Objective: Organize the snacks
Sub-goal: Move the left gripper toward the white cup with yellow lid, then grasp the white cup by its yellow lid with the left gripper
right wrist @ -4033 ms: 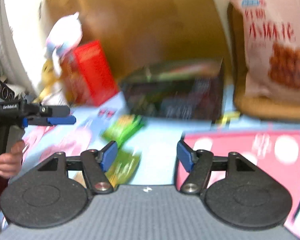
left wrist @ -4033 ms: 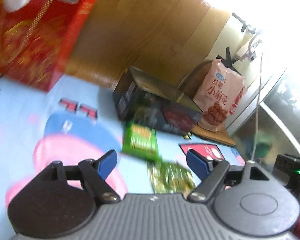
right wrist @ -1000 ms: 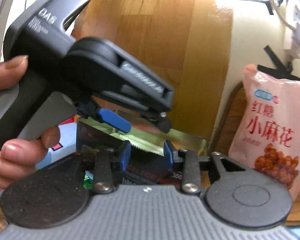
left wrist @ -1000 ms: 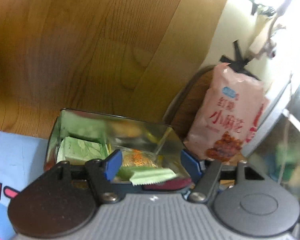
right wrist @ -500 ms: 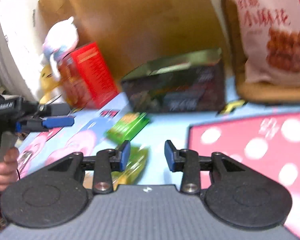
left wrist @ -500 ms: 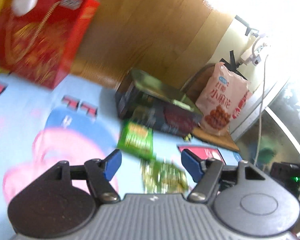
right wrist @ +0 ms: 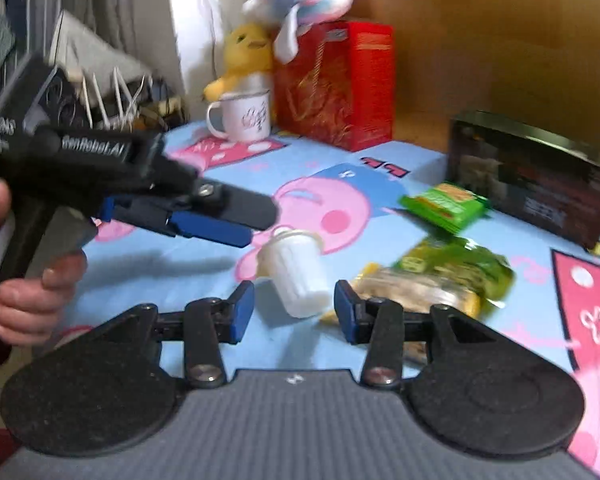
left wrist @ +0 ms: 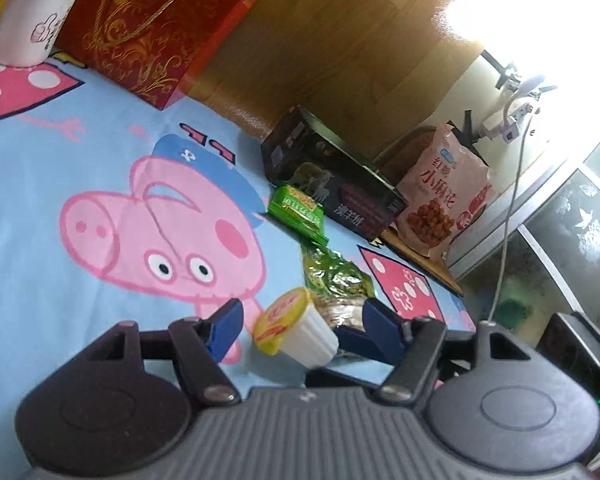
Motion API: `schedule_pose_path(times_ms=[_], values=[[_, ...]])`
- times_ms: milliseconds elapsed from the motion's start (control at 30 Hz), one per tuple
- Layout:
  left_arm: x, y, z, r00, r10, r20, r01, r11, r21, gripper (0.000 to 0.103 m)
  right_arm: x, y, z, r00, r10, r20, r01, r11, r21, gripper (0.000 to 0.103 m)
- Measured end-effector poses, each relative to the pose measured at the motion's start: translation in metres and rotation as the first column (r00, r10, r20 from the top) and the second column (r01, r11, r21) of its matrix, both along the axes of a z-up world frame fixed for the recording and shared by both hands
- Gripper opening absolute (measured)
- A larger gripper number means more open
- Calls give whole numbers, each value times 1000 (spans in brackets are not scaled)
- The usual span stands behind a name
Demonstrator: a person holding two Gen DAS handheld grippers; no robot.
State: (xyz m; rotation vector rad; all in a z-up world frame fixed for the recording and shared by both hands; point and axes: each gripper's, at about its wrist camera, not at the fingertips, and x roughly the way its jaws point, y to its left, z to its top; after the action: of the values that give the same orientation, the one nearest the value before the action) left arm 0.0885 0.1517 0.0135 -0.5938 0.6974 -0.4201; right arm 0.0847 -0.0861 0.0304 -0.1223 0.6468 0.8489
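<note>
A white jelly cup with a yellow lid (left wrist: 294, 330) (right wrist: 296, 270) lies on its side on the cartoon-pig tablecloth (left wrist: 80, 184). My left gripper (left wrist: 296, 322) is open with the cup between its blue fingers, not clamped. My right gripper (right wrist: 294, 314) is open just in front of the same cup. A crinkly green and yellow snack bag (left wrist: 336, 280) (right wrist: 440, 276) lies beside the cup. A flat green snack packet (left wrist: 298, 208) (right wrist: 446, 204) lies near the dark open tin box (left wrist: 332, 184) (right wrist: 536, 176).
A red gift box (left wrist: 156, 24) (right wrist: 336, 84) and a white mug (left wrist: 28, 20) (right wrist: 244, 116) stand at the back. A pink snack bag (left wrist: 440, 196) leans behind the tin. Plush toys (right wrist: 244, 56) sit by the red box. A wooden wall backs the table.
Both grippers dropped back to the table and closed in on the jelly cup, which now sits between the left fingers. A second ago the left gripper was over the tin.
</note>
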Motion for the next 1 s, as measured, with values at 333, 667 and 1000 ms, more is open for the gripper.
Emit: schedule_pose_path(times_ms=[333, 667, 1000], values=[[-11, -20, -7, 992, -126, 8, 126, 992, 34, 46, 10, -12, -4, 998, -1, -65, -2, 999, -47, 36], [-27, -92, -13, 919, -394, 17, 393, 919, 33, 51, -35, -90, -8, 994, -70, -89, 67, 997, -44, 34], [-25, -125, -9, 895, -446, 10, 445, 893, 70, 63, -54, -149, -14, 946, -316, -75, 320, 946, 45, 54]])
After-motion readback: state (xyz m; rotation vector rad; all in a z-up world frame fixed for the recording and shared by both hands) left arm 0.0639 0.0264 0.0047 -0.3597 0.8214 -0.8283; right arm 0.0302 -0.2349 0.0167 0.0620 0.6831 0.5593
